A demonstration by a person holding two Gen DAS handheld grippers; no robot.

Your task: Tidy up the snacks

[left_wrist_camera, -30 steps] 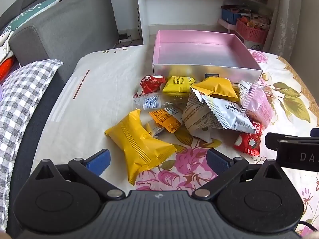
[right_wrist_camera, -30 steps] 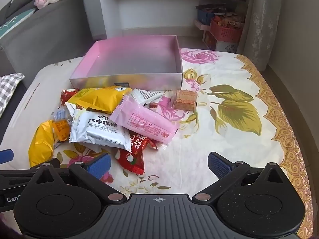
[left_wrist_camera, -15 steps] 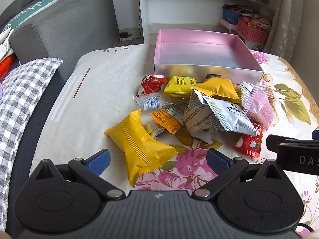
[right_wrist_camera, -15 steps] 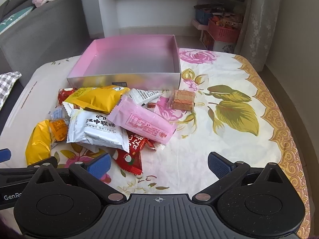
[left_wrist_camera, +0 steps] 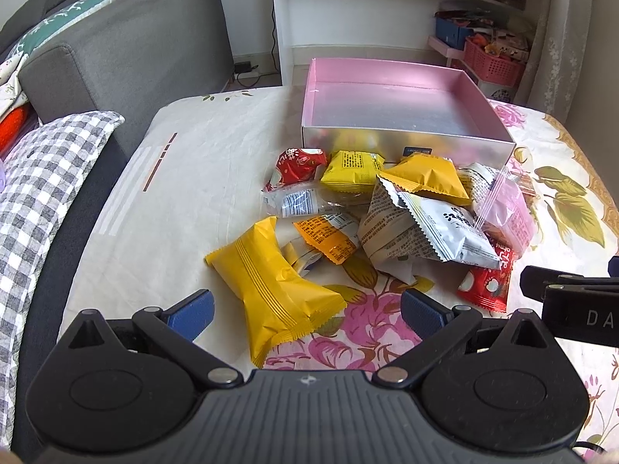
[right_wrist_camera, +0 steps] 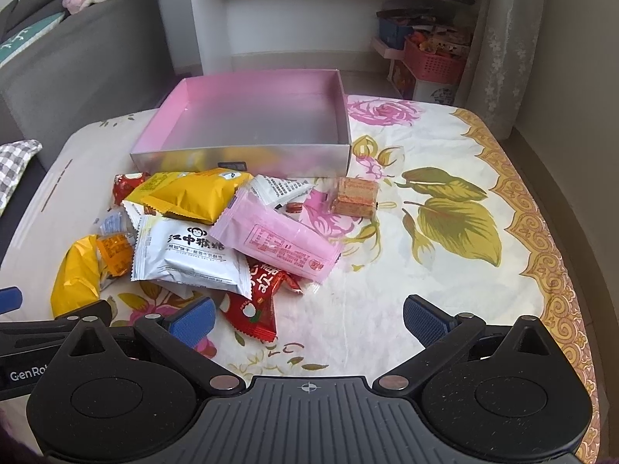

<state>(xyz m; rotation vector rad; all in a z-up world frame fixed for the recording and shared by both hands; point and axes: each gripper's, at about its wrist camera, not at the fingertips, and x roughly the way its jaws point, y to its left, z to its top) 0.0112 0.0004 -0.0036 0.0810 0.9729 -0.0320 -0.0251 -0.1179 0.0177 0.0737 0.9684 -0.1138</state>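
A pile of snack packets lies on the flowered cloth in front of an empty pink box. The nearest is a big yellow packet. There are also a white monkey-logo packet, a pink packet, a red packet, an orange-yellow pouch and a brown wafer block. My left gripper is open, just before the big yellow packet. My right gripper is open and empty, near the red packet.
A grey sofa with a checked cushion stands at the left. White shelves and pink baskets are behind the box. The cloth's patterned border marks the right edge.
Both grippers have risen and eased back a little; the box and pile sit slightly lower in both views. Nothing was taken hold of.
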